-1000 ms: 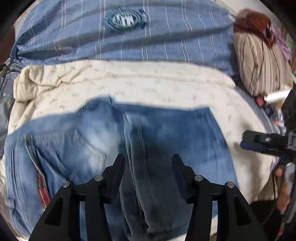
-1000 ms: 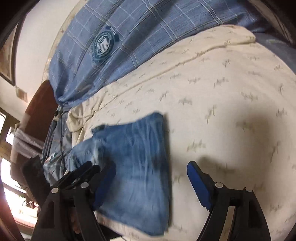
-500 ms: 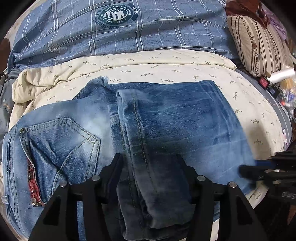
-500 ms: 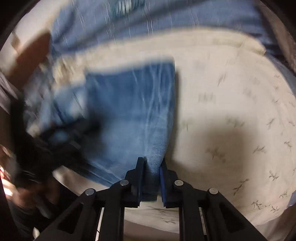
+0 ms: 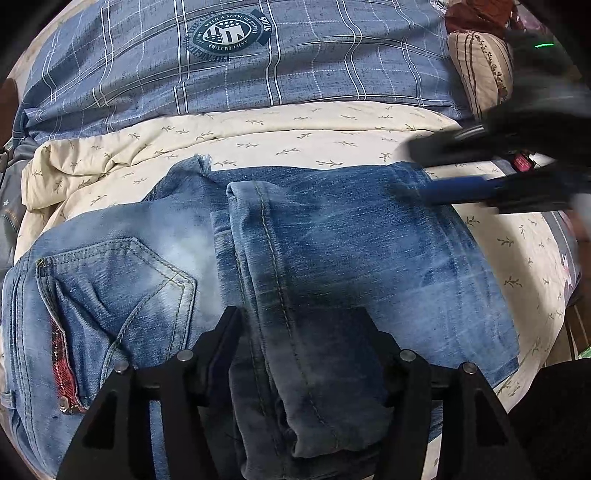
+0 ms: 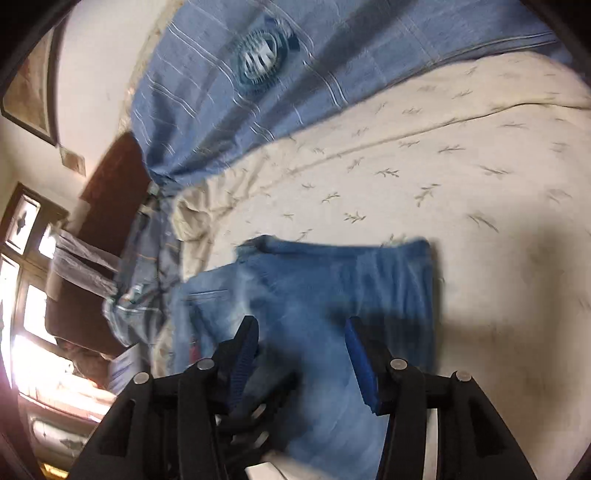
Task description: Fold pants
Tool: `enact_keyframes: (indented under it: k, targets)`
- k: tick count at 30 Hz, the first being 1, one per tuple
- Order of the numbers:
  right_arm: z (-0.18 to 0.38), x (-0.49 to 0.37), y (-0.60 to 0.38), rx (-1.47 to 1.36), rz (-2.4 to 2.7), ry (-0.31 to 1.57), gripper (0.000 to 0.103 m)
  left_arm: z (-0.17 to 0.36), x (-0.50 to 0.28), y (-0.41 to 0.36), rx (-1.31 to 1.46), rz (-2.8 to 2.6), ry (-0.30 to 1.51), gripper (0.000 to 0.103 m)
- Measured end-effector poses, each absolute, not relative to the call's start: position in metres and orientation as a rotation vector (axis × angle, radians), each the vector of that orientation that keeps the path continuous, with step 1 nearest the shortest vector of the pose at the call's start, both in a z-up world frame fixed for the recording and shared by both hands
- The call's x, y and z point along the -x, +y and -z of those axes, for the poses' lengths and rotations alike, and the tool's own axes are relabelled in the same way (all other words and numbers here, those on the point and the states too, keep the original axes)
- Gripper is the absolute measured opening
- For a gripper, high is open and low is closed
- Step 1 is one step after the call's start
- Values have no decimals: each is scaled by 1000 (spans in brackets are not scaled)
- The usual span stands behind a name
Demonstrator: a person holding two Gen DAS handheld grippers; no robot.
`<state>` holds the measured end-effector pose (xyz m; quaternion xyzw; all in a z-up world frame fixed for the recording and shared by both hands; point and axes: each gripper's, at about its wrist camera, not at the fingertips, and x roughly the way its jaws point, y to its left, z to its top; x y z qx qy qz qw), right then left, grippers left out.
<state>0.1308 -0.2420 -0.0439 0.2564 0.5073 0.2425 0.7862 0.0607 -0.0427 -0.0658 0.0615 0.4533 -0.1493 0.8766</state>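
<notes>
Blue jeans lie folded on the cream blanket, back pocket at the left, the doubled legs running toward me. My left gripper straddles that leg bundle. Its jaws are opening and the denim sits loosely between them. In the left wrist view my right gripper is a blur over the jeans' far right corner. In the right wrist view, blurred too, that gripper hovers above the jeans, its jaws opening with the blue pads apart and gripping nothing.
A blue plaid cover with a round badge lies behind the blanket. A striped pillow sits at the far right. The right wrist view shows a dark headboard, a bright window and a framed picture at the left.
My right gripper, shut on the jeans' edge half a second ago, has let go, opened and swung over the jeans toward their far corner. My left gripper's fingers have spread a little wider.
</notes>
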Motion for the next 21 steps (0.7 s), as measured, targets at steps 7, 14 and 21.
enact_keyframes:
  k: [7, 14, 21]
  targets:
    - [40, -131, -260, -561, -419, 1056, 48, 66, -60, -41, -124, 316, 942, 63]
    - [49, -132, -275, -510, -303, 1095, 53, 67, -61, -42, -119, 317, 945, 65]
    - [52, -134, -255, -333, -236, 1092, 24, 68, -60, -41, -120, 327, 941, 65]
